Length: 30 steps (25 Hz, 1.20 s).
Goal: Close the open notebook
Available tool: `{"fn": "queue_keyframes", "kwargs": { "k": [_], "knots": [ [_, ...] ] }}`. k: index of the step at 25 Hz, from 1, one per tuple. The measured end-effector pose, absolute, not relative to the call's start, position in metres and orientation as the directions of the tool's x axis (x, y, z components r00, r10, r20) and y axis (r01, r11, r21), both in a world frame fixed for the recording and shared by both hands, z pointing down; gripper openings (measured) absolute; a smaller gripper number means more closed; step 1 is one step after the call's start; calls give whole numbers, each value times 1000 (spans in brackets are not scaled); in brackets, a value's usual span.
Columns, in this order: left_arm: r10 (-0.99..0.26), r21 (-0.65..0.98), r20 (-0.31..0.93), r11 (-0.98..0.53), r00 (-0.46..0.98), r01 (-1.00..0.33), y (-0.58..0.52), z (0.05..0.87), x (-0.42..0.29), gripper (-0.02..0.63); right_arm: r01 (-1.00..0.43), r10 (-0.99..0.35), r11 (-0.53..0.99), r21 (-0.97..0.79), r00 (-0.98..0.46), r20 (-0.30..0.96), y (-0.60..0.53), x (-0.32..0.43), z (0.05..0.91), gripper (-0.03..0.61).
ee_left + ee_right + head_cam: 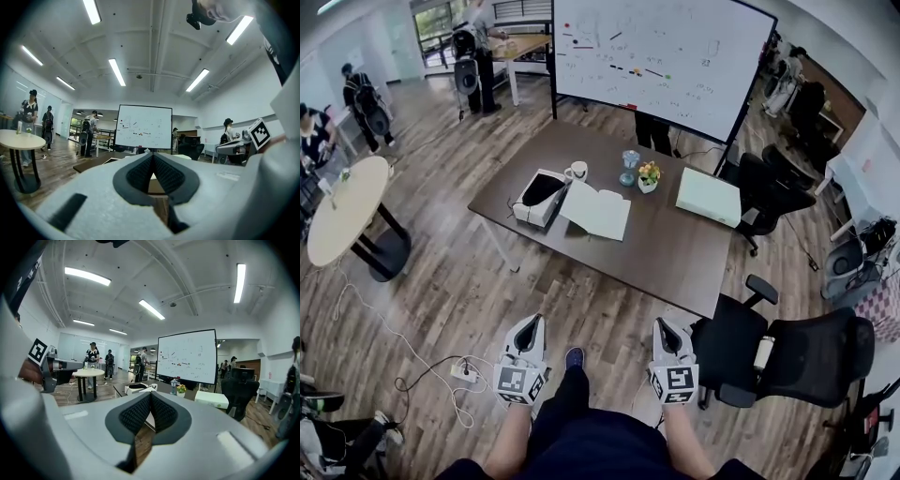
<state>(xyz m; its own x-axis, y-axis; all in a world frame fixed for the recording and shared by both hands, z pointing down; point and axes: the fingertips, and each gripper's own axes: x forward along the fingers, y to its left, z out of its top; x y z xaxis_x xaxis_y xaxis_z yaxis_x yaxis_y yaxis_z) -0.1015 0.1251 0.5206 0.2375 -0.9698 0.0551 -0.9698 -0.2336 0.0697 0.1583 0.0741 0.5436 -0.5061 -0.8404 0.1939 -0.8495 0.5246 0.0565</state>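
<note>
The notebook (598, 211) lies open on the counter (666, 253), well apart from the left tongs (531, 324) and right tongs (664, 326), both clenched on nothing, so the person should probably step near first, then release one pair and fold one side over slowly.

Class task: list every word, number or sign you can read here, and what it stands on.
None can be read.
Whiteboard: handwriting too small to read.
Open notebook: no legible writing shows.
Marker cubes: square patterns only, no letters.
</note>
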Motion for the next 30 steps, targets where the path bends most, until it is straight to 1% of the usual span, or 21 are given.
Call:
{"fn": "queue_keyframes", "kwargs": {
  "k": [11,15,19,30],
  "knots": [
    [-966,96,81,-238,245,-967,49,525,-135,-14,-838,-826,543,62,-519,219,2,116,542,-8],
    [-967,90,69,-239,245,-967,18,524,-151,-14,-843,-829,535,58,-511,226,-28,103,541,-8],
    [-963,101,91,-245,254,-964,-16,529,-168,-14,-856,-839,515,52,-491,236,-57,93,541,-8],
    [-949,104,82,-294,303,-950,-100,528,-221,-14,-895,-878,443,45,-423,225,-135,53,535,-6]
  ]
}}
